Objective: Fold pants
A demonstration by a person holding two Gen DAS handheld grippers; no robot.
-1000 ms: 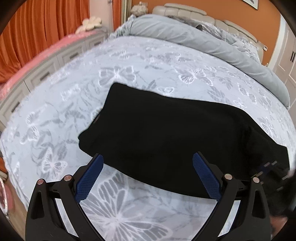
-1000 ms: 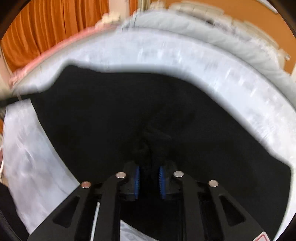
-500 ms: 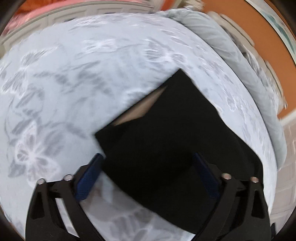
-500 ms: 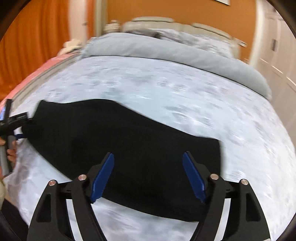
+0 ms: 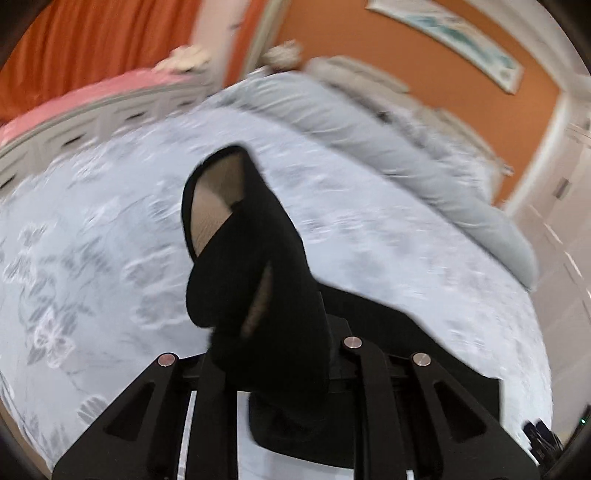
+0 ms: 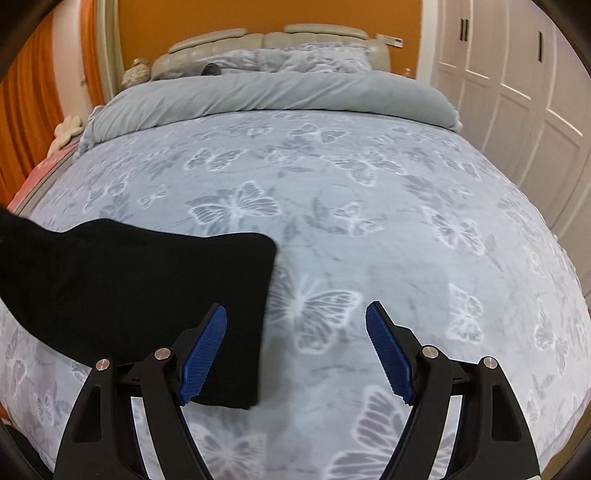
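Left hand-held gripper [image 5: 273,354] is closing, pinching soft black pants [image 5: 255,258]; right hand-held gripper [image 6: 295,354] gapes, ribbed pads bare.

Orange walls [image 6: 258,14], white wardrobe doors [image 6: 517,92], butterfly-print bedspread [image 6: 369,221], orange curtain [image 5: 92,44].

- bed [image 6: 369,206], spread with pale blue butterfly-print cover
- black pants [image 6: 129,291] lie on the cover at 9 o'clock in the right wrist view
- rolled grey duvet [image 6: 266,92] across the bed at 12 o'clock, pillows [image 6: 314,55] behind it
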